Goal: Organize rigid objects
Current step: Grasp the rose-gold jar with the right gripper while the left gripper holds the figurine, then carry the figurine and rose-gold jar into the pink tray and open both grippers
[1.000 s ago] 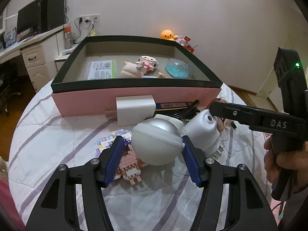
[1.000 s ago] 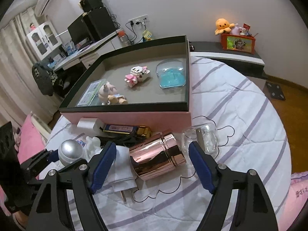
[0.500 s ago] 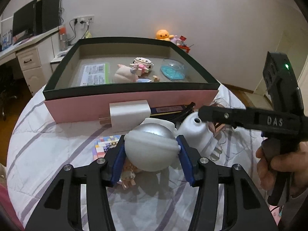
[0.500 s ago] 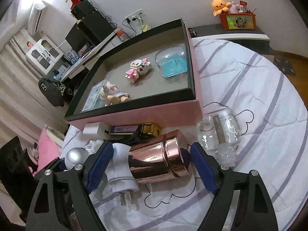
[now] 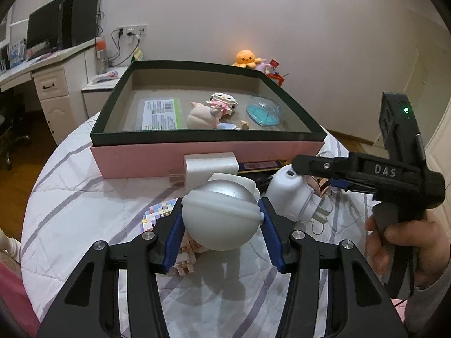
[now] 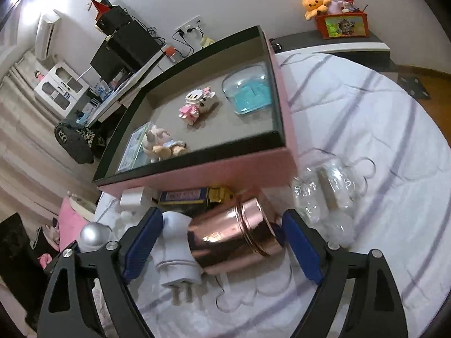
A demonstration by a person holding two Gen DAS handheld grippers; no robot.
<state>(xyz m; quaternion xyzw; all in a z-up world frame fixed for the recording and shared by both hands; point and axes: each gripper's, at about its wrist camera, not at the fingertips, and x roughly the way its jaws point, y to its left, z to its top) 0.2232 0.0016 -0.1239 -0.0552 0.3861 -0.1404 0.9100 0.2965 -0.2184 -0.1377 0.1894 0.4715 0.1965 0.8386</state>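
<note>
My left gripper (image 5: 221, 232) is shut on a white astronaut figure with a silver helmet (image 5: 221, 217), held just above the bed. My right gripper (image 6: 222, 250) is open, its jaws on either side of a rose-gold metal canister (image 6: 234, 236) and a white plug adapter (image 6: 176, 249) lying on the bedsheet. The pink box with a dark rim (image 5: 203, 138) stands beyond and holds a block cat figure (image 6: 197, 104), a unicorn figure (image 6: 160, 143), a blue clear case (image 6: 248, 90) and a green-edged card (image 5: 159, 114).
A white charger block (image 5: 210, 166), a dark blue and gold pack (image 6: 194, 195), a pastel block figure (image 5: 160, 214) and a clear plastic case (image 6: 329, 188) lie in front of the box. A desk with a monitor (image 5: 45, 32) stands at left.
My left gripper closed on the astronaut figure and lifted it slightly. My right gripper moved forward and tilted, so the canister and plug now sit between its open jaws.
</note>
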